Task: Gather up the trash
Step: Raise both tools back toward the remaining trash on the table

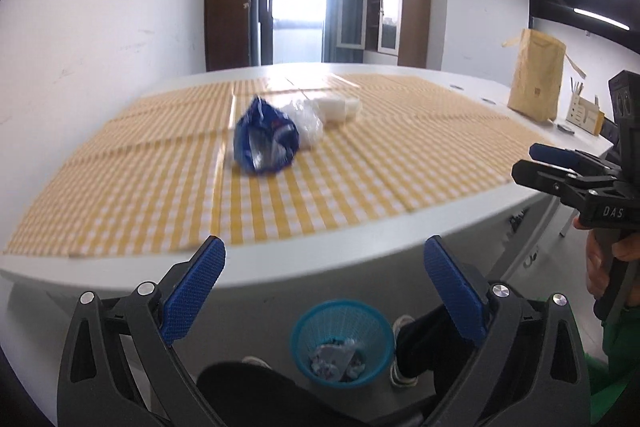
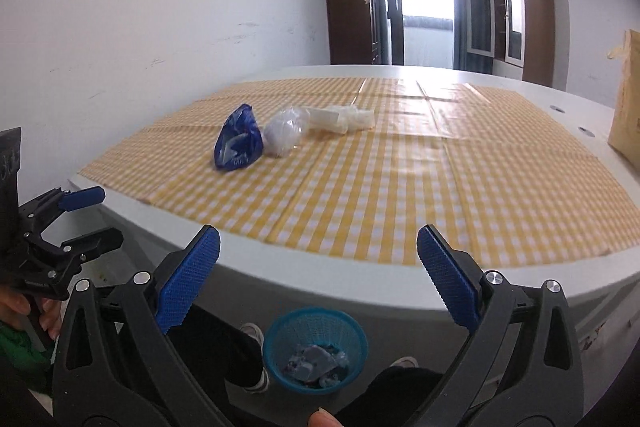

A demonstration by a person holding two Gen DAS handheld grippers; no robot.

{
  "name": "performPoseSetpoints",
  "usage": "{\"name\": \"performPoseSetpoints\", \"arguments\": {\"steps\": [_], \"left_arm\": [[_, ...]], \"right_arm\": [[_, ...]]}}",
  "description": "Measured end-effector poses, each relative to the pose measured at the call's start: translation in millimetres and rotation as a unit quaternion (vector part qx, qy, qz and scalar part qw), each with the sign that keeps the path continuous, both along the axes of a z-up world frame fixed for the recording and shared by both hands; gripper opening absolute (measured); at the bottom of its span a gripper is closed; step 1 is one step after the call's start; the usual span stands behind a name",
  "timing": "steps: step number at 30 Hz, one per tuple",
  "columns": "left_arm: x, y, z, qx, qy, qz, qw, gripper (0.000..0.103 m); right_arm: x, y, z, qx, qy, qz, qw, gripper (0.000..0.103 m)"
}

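Evidently both tools are empty-handed: the left gripper [image 1: 322, 287] has its blue pads spread wide with nothing between them, and the right gripper [image 2: 318, 277] is spread just as wide and equally bare. Each hangs at the near edge of the table [image 1: 280, 267], tilted downward, so that the blue mesh bin [image 1: 342, 341] on the floor shows between the fingers in both wrist views. That placement makes sense for dropping: the bin sits just off the near edge, between the person's shoes, where anything let go over it falls straight in. Crumpled scraps [image 2: 316, 367] already lie in its bottom, so part of the job looks done.

Farther out, on the yellow checked cloth [image 2: 400, 187], the rest of the trash waits in one cluster, well apart from either gripper. Nearest is a crumpled blue wrapper [image 1: 266, 143], standing up in a loose peak. Touching it on its far right is a wad of clear plastic [image 1: 304, 123], and beyond that a pale, flattish packet [image 2: 340, 119] lies on the cloth. Being bunched together, they could likely be taken one in each tool.

From the left wrist view, the right gripper [image 1: 560, 167] shows at the right, held by a hand [image 1: 600, 263] in a green sleeve. A brown paper bag [image 1: 536, 79] stands at the far right of the table; whether it counts as trash I cannot tell.
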State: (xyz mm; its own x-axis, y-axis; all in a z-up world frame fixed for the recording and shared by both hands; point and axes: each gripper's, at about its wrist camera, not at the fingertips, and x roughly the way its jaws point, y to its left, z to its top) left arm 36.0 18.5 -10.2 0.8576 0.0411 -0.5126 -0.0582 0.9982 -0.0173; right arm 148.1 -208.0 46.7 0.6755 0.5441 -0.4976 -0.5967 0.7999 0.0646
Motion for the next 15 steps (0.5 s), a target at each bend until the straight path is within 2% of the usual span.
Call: {"name": "performPoseSetpoints", "arguments": {"steps": [6, 15], "left_arm": [[26, 17, 7, -0.014, -0.001, 0.015, 0.9998, 0.097], [70, 56, 6, -0.04, 0.011, 0.051, 0.9979, 0.097]], "right_arm": [[22, 12, 10, -0.003, -0.006, 0.007, 1.0, 0.094], [57, 51, 15, -0.008, 0.015, 0.038, 0.999, 0.094]]}}
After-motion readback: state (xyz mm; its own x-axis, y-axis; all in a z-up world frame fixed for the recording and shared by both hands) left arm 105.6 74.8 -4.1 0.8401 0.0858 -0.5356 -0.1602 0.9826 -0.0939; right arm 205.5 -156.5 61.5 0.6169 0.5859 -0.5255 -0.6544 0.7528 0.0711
